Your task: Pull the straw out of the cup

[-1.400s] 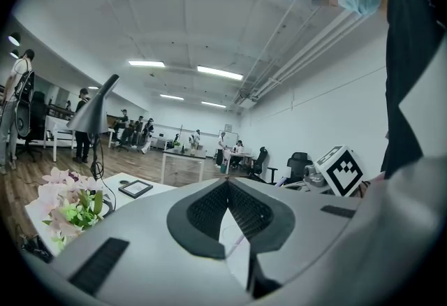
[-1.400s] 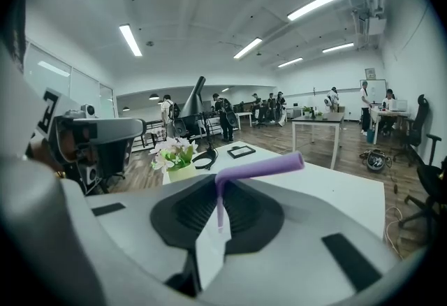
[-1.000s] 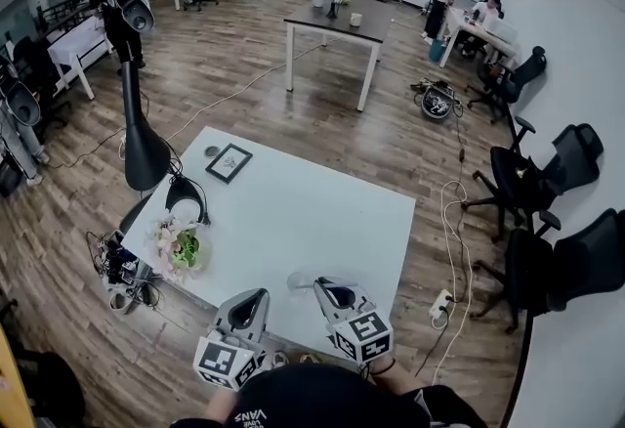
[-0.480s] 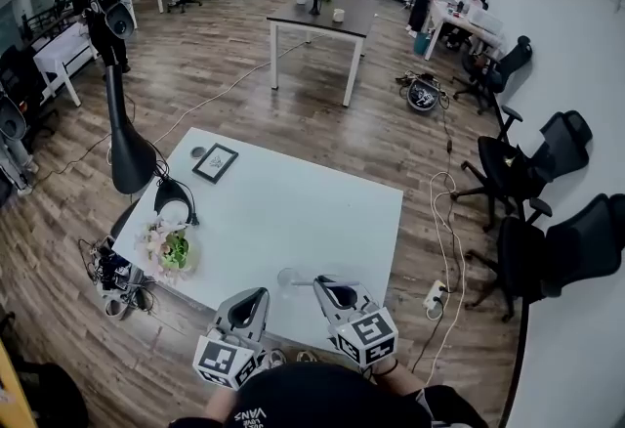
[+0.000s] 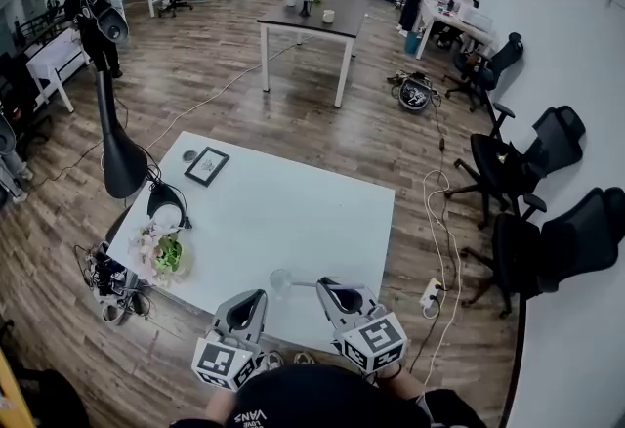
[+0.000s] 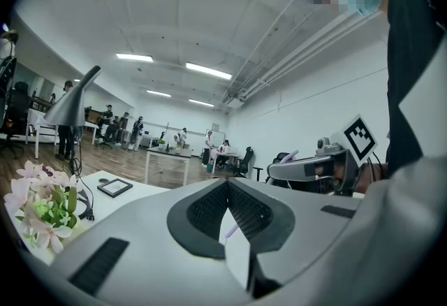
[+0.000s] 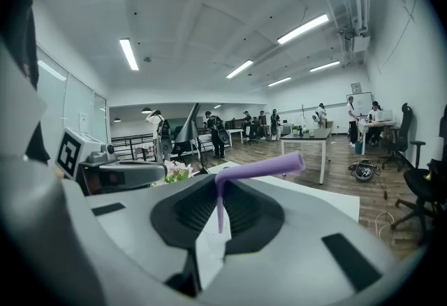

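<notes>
Your tabletop (image 5: 293, 211): the cup (image 5: 281, 280) sits at the near edge, just ahead of and between your left gripper (image 5: 260, 296) and right gripper (image 5: 324, 286). The straw (image 5: 305, 284) runs from the right gripper's tip toward the cup. Flowers (image 5: 161, 255) are at the near left corner, with the lamp (image 5: 122, 162) behind them. The picture frame (image 5: 207, 165) is at the far left corner. Chairs (image 5: 547, 250) stand on the floor to the right.

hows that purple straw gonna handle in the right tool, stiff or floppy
Probably light and slightly bendy: the purple straw has a sharp elbow right at the right tool, so it may flex there instead of pulling straight. It looks thin and smooth, so it might slip, or crush if pinched hard.
</notes>
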A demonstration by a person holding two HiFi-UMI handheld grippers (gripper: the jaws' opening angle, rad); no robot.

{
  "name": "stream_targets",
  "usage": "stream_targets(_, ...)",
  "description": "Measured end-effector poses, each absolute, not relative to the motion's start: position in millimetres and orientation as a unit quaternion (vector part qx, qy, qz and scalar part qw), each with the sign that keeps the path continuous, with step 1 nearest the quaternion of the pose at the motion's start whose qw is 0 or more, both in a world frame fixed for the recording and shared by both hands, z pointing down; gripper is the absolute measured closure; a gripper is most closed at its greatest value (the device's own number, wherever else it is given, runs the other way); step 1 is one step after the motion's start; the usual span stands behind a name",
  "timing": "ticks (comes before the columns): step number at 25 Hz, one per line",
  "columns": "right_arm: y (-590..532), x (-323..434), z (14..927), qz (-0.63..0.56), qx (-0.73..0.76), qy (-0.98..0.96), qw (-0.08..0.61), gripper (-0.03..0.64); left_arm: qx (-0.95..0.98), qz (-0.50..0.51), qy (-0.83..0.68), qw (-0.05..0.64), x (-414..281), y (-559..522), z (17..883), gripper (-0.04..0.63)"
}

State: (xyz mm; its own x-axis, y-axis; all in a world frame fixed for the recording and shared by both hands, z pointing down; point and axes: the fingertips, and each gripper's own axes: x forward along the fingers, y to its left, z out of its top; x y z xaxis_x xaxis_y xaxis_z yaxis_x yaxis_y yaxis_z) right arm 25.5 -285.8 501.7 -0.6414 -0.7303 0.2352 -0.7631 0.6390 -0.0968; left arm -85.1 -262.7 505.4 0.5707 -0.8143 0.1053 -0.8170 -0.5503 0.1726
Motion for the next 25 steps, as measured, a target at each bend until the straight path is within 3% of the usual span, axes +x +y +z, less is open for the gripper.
stream_targets(25, -276, 33, 526, 0.105, 0.411, -0.895, 0.137, 0.578, 0.879, 0.012, -0.464, 0.105, -75, -259, 509, 0.584)
